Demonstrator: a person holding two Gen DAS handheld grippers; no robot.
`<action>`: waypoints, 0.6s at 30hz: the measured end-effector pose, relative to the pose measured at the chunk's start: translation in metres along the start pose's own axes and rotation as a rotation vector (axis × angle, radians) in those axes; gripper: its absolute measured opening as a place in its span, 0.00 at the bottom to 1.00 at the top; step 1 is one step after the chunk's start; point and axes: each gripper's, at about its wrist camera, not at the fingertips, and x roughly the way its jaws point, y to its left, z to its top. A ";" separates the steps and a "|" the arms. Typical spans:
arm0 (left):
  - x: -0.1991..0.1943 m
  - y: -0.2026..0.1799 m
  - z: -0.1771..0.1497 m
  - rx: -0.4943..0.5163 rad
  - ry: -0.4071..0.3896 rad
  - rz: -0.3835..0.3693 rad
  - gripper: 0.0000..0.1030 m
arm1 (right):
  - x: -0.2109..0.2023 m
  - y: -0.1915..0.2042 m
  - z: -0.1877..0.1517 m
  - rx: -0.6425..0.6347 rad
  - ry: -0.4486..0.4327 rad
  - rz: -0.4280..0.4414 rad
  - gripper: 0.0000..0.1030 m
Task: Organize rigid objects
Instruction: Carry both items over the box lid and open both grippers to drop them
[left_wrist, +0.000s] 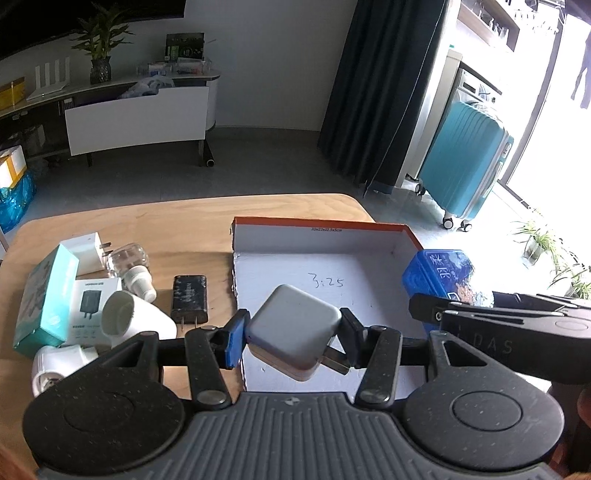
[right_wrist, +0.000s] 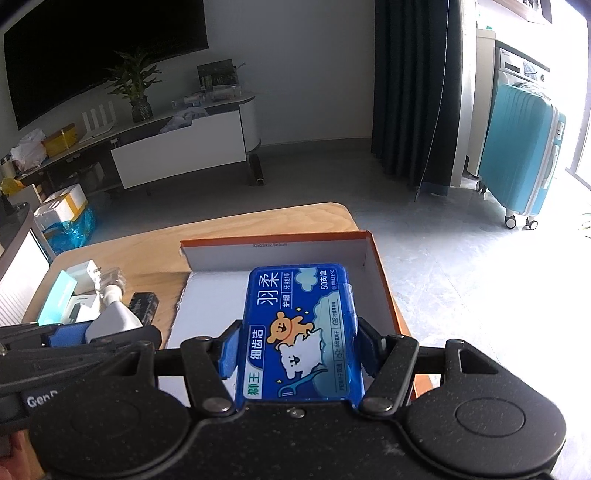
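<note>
The left gripper (left_wrist: 293, 334) clamps a white charger (left_wrist: 293, 330) and the right gripper (right_wrist: 295, 350) clamps a blue floss-pick case (right_wrist: 299, 332), both above the open box (left_wrist: 369, 236). Lower each flat to the box floor, apart, before the fingers release.

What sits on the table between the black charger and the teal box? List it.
In the left wrist view: a clear bottle, a white cylinder and a charger carton.
</note>
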 end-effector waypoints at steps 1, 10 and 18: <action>0.001 -0.001 0.000 0.000 0.001 -0.001 0.50 | 0.003 0.000 0.001 0.001 0.003 0.002 0.72; 0.022 0.000 0.011 -0.011 0.021 0.000 0.50 | 0.030 -0.007 0.016 0.010 0.034 0.009 0.72; 0.040 0.002 0.021 -0.021 0.035 -0.003 0.50 | 0.058 -0.006 0.026 -0.008 0.064 0.005 0.72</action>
